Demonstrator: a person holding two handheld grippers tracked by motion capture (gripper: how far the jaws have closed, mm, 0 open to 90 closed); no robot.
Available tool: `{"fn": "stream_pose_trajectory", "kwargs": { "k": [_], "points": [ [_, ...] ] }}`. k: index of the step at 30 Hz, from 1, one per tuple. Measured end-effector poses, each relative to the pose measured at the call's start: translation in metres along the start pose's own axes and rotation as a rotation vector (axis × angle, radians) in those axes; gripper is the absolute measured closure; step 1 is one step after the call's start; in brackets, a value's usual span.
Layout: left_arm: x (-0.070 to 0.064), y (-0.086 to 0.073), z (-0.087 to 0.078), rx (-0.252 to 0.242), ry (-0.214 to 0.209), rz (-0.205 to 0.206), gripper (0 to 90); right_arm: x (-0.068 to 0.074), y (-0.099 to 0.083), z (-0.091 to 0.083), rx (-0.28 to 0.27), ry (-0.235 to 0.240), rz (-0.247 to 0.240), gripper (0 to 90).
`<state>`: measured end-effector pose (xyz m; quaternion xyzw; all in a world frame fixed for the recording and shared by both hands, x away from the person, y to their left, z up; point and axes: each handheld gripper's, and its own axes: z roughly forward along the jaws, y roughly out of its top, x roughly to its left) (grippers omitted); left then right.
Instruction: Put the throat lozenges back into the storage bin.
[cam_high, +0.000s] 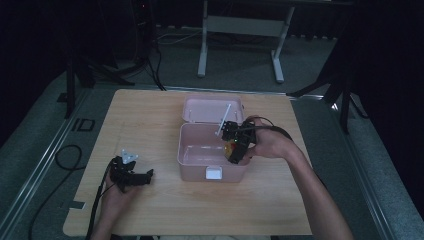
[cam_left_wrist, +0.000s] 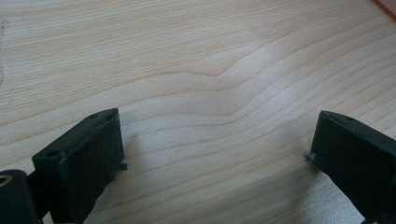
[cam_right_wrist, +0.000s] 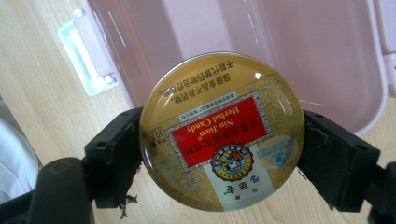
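From the high view, a pink box (cam_high: 212, 157) stands open near the middle of the wooden table (cam_high: 150, 130), its lid (cam_high: 212, 109) folded back on the far side and a white latch (cam_high: 214, 173) on its near wall. The right gripper (cam_high: 236, 150) is held over the box's right part, slanting down toward the inside. A small yellow and red spot shows at its tip, which is the candy tin (cam_high: 229, 147), just above the box's open cavity. The left gripper (cam_high: 131, 176) rests on the table to the left of the box, well apart from it, with the person's hand around it.

In the left gripper view, the two black jaws stand wide apart with bare wood grain of the table (cam_left_wrist: 201, 93) between them; nothing lies in the gap.

In the right gripper view, the round gold tin (cam_right_wrist: 222, 133) with a red label reading "Herbal Candy" sits squarely between the two jaws. The right gripper (cam_right_wrist: 219, 154) pinches it at its left and right edges, each jaw pressed against the rim, with the flat printed face turned to the camera. Beyond the tin lies the pink box (cam_right_wrist: 327, 56), its inside seen past the tin's upper edge, and the white latch (cam_right_wrist: 88, 60) shows at the upper left. The tin's lower part hangs over the table wood.
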<state>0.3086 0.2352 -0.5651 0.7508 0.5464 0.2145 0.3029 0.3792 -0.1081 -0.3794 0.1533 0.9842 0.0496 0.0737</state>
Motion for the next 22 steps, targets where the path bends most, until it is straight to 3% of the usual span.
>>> {"fn": "stream_pose_trajectory", "kwargs": {
  "k": [9, 22],
  "points": [
    [0.0, 0.0, 0.0, 0.001, -0.003, 0.003, 3.0, 0.003, -0.004, -0.006, -0.016, -0.022, -0.011, 12.0],
    [0.0, 0.0, 0.0, 0.0, -0.004, 0.004, 3.0, 0.002, -0.036, -0.025, -0.079, -0.098, 0.067, 13.7]
  ]
}}
